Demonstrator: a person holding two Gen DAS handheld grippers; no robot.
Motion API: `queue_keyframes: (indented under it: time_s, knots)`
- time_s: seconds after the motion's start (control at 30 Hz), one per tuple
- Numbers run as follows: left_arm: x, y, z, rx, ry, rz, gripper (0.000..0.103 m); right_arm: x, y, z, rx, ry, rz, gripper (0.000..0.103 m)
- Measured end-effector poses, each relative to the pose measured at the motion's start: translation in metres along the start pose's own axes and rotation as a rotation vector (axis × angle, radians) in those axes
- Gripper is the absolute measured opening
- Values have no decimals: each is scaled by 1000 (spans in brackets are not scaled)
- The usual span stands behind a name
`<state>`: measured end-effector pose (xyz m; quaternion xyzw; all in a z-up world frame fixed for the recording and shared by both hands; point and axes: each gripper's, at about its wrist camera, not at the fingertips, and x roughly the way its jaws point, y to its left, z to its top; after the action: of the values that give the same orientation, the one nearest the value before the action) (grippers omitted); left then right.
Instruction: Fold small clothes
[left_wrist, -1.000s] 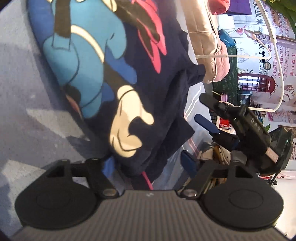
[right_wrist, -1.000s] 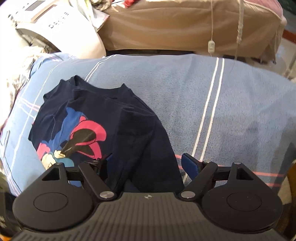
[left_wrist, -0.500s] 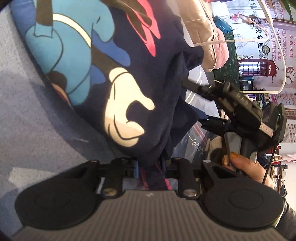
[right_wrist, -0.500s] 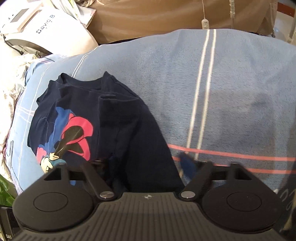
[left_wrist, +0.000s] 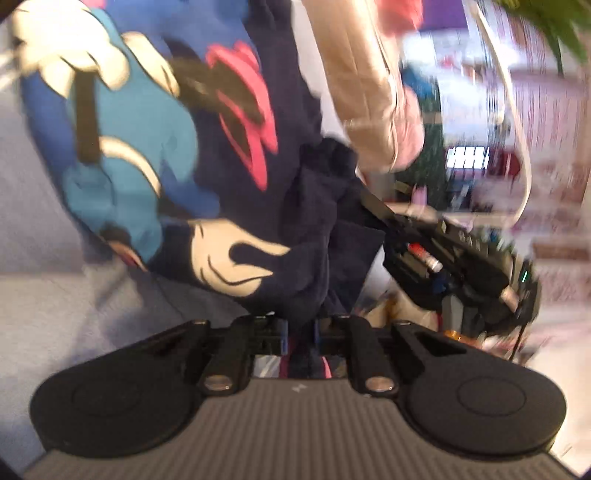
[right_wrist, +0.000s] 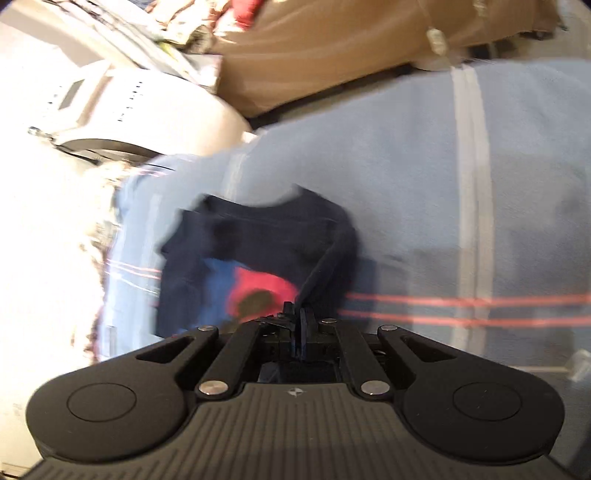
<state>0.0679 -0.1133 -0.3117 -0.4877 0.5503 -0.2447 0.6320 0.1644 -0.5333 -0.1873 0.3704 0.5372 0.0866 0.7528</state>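
A small navy T-shirt (left_wrist: 236, 155) with a blue, pink and cream cartoon print lies on a light blue striped blanket (right_wrist: 406, 184). In the left wrist view my left gripper (left_wrist: 299, 332) has its jaws closing on the shirt's lower edge, with the dark fabric pinched between the blue pads. The right gripper (left_wrist: 373, 206) shows there as a black tool at the shirt's right side. In the right wrist view my right gripper (right_wrist: 300, 317) is shut on a dark fold of the shirt (right_wrist: 258, 251), which rises towards it. Both views are motion-blurred.
A white machine (right_wrist: 129, 110) stands beyond the blanket's far left corner. A tan covered bundle (right_wrist: 351, 48) lies along the far edge, with a white cord and switch (right_wrist: 436, 37) over it. Blanket with pink stripes (right_wrist: 480, 310) stretches to the right.
Both grippers went from open beside the shirt's edge to closed on it. Both have since lifted a little, pulling the fabric up, and the views have blurred.
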Motion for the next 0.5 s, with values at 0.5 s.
queue_keyframes:
  time_s: [0.5]
  knots:
    - [-176,42,147,-71,-325,120,11,171,185,44,-104,92,115,5]
